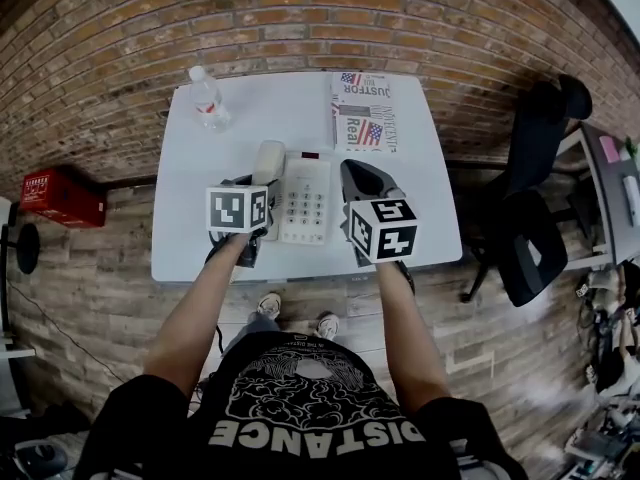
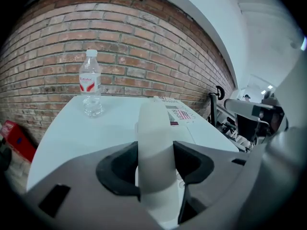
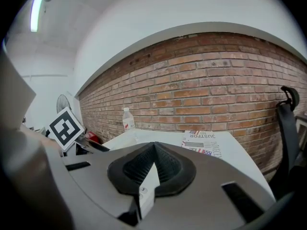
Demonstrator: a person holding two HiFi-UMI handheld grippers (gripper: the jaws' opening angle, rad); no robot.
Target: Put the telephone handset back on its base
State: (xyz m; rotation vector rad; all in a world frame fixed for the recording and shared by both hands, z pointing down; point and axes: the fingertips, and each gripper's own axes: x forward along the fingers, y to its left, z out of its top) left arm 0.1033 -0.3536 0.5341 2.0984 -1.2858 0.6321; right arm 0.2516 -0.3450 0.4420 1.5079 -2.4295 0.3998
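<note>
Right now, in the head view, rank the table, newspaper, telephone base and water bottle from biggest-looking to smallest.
1. table
2. newspaper and telephone base: too alike to rank
3. water bottle, smallest

Soft, even indoor light fills every view; a ceiling strip light [image 3: 38, 6] glares up and left of the right gripper [image 3: 152, 166]. Fisheye bows the brick wall [image 3: 216, 95] beyond it and blackens corners. The handset [image 2: 153, 128] in the left gripper [image 2: 156, 164] looks soft, blurred; shadows under it are faint.
</note>
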